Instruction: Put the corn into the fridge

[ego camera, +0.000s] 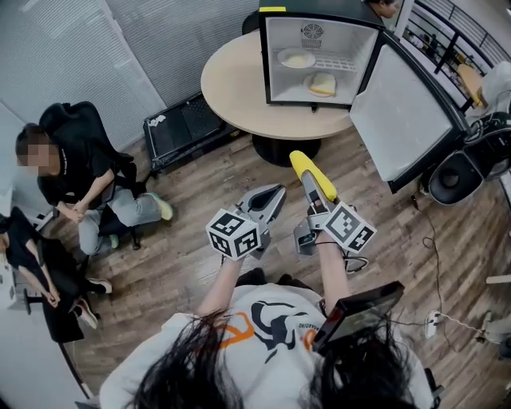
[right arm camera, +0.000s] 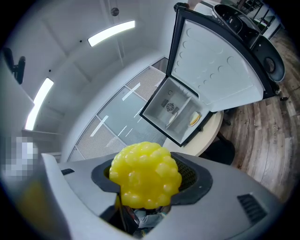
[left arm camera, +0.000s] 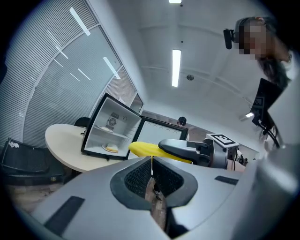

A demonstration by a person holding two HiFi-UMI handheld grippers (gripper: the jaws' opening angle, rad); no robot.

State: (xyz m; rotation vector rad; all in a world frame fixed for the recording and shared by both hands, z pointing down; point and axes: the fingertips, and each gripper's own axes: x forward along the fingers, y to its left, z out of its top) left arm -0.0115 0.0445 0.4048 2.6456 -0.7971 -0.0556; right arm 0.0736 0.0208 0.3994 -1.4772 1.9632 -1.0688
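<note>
Head view: right gripper is held out ahead of my operator's body, above the wooden floor and well short of the round table.
- Its jaws are clamped on the corn.
- The right gripper view confirms the grip. The cob sits end-on between the pads, its tip poking forward past them.
- I judge it is held lengthwise so it can go nose-first through the fridge mouth.

Left gripper: just beside the right one, jaws pressed together.
- The left gripper view shows only a thin slit between them, with nothing in it.
- It is idle. It sits to the left of the corn's line to the fridge, which I judge leaves that line free.

Fridge: small and black, standing at the table's right-hand edge, mouth facing this way.
- The door is swung wide to the right, hanging out past the table edge over the floor.
- No opening step is needed, so one hand is enough for the job.

Contents:
- Upper shelf: a plate with something pale on it.
- Lower level: a pale yellowish piece of food. I cannot tell what it is.
- Both sit right of centre, so bare space shows along the left wall. That looks the likeliest landing spot.

Status: corn in hand and in the air, not yet in the fridge.

A seated person is off to the left, well apart from the route.
</note>
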